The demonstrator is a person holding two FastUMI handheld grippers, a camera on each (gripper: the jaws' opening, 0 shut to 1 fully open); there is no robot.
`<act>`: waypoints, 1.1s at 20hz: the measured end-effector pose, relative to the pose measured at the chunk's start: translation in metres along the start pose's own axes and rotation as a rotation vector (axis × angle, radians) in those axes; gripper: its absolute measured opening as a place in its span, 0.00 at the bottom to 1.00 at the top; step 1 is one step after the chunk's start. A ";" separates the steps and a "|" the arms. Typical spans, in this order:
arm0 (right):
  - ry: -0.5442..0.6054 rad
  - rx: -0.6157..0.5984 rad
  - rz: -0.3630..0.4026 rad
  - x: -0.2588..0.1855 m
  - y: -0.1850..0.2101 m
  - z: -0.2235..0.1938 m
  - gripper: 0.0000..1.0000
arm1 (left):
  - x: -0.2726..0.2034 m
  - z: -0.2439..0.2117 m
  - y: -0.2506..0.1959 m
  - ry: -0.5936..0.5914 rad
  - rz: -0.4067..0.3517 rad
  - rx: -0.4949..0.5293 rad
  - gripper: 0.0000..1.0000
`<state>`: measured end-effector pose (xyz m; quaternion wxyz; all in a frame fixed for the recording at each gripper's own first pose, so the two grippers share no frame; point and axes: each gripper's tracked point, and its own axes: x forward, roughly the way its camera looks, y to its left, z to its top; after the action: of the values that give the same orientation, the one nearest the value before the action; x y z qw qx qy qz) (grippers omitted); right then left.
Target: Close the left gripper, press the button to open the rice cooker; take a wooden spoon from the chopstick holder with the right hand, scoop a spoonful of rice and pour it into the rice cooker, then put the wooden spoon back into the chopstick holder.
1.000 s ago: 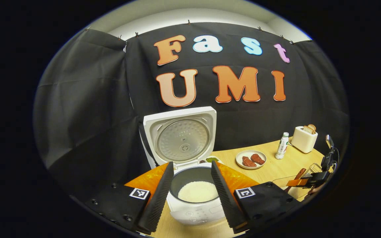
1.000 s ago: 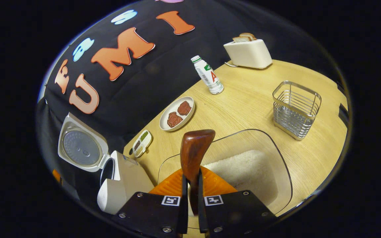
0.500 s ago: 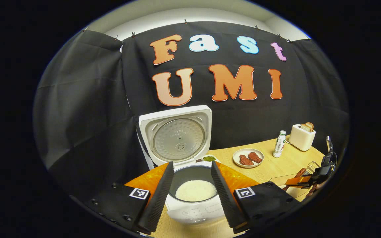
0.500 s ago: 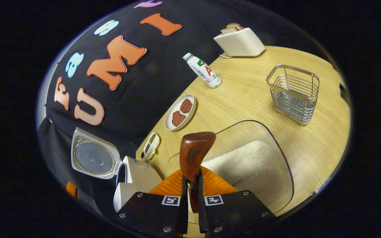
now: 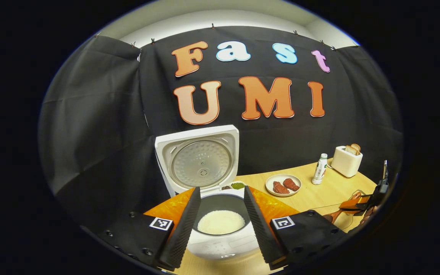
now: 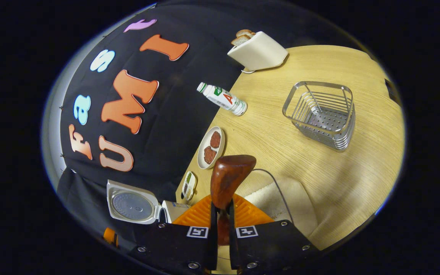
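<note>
In the left gripper view, the left gripper [image 5: 220, 223] hovers in front of the rice cooker [image 5: 220, 229] with its fingers [image 5: 183, 225] spread wide apart, nothing between them but the cooker's bowl seen beyond. The cooker's lid [image 5: 199, 160] stands up and open, its round metal inner plate facing the camera, and white rice [image 5: 220, 222] lies in the dark inner pot. Just behind the cooker to the right sits a small condiment dish [image 5: 235, 186], then a plate with two reddish-brown pieces of meat [image 5: 283, 185], then an upright white bottle [image 5: 320, 169] and a cream toaster [image 5: 346, 160] with bread slices standing in it, all on the light wooden table [image 5: 319, 194]. At the far right edge the right gripper [image 5: 361, 202] shows small and low, with the wooden spoon [image 5: 334, 215] angled down from it. In the right gripper view, the open rice cooker [image 6: 143, 204] lies at lower left, the condiment dish [image 6: 188, 184] and the meat plate [image 6: 211, 147] farther along the table's [image 6: 319, 160] edge, the bottle [image 6: 223, 99] and toaster [image 6: 257, 51] beyond. In the middle, the right gripper [image 6: 220, 225] is clamped tight on the wooden spoon's [image 6: 227, 181] handle, the spoon rising out ahead between the fingers, over the clear rice container [image 6: 281, 198] holding white rice. At the right stands the wire chopstick holder [image 6: 321, 114], well apart from the spoon, with nothing visible inside it.
</note>
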<state>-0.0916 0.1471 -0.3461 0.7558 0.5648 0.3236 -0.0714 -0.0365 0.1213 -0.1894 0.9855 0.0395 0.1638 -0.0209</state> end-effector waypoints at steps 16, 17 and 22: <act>0.064 0.292 0.289 -0.017 0.104 0.057 0.12 | -0.011 0.020 -0.005 -0.054 0.100 -0.105 0.89; 0.081 0.296 0.307 -0.015 0.115 0.055 0.12 | -0.013 0.019 -0.002 -0.055 0.113 -0.114 0.89; 0.183 0.378 0.432 -0.002 0.180 0.039 0.12 | -0.030 0.013 0.024 -0.060 0.197 -0.126 0.91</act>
<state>0.0083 0.1749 -0.1933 0.6028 0.7552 0.2437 0.0830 -0.0592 0.1450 -0.1661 0.9877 -0.0073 0.1306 0.0854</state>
